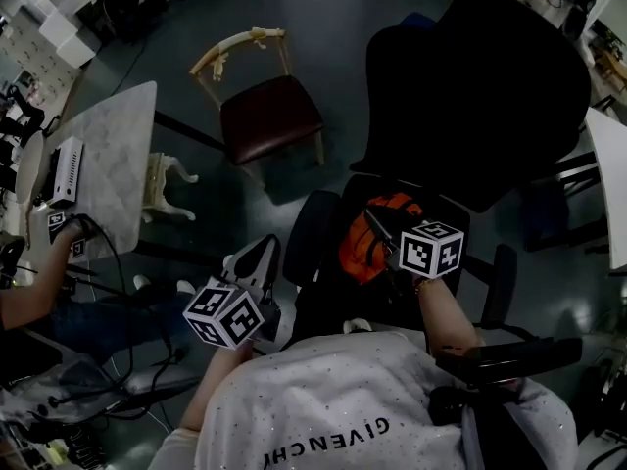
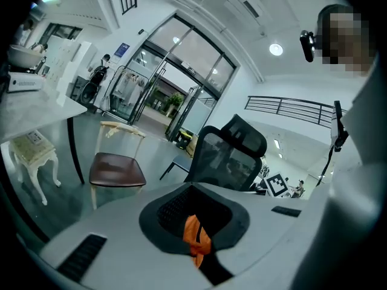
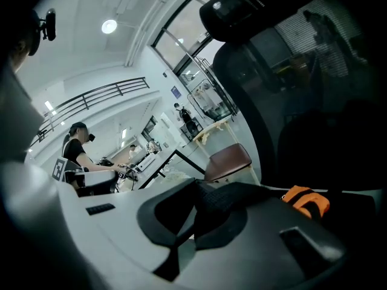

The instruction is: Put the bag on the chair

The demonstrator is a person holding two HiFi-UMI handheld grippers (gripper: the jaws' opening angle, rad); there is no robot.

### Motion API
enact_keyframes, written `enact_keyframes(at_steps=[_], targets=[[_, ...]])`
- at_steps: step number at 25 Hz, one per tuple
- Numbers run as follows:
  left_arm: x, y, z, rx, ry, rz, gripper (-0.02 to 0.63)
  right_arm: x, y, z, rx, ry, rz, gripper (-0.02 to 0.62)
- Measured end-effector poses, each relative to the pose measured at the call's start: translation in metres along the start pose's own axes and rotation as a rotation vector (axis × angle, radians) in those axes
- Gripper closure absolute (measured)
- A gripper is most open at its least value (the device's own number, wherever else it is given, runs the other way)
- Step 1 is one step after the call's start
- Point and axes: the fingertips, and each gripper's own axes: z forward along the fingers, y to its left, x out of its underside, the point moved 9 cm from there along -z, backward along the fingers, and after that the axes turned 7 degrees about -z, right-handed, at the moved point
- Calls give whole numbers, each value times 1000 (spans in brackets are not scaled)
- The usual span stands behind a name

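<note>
Holding the bag point(image 1: 364, 251) over the office chair point(image 1: 470, 96) at twelve o'clock — my right gripper point(image 3: 199, 217) clamped on its black strap point(image 3: 225, 199), my left gripper point(image 1: 261, 260) pinching its orange cloth point(image 2: 195, 234) — to set it down level.

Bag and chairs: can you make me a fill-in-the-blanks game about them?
The bag is coloured ___. In the head view, the gripper closest to it is the person's ___ one. The office chair behind it is coloured ___.
Missing words: orange; right; black.
</note>
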Motion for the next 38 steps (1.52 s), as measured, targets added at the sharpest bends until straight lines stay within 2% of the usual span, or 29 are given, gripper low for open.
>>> enact_keyframes(at_steps=[9, 23, 28, 38], targets=[[7, -7, -4, 13, 14, 1, 606, 33, -7, -7, 12, 23, 74, 597], [10, -24, -17, 33, -18, 23, 606, 78, -36, -31, 170, 59, 174, 597], [10, -34, -22, 39, -29, 30, 606, 72, -29, -37, 164, 30, 192, 597], [19, -59, -36, 48, -62, 59, 606, 89, -32, -63, 182, 38, 205, 596]])
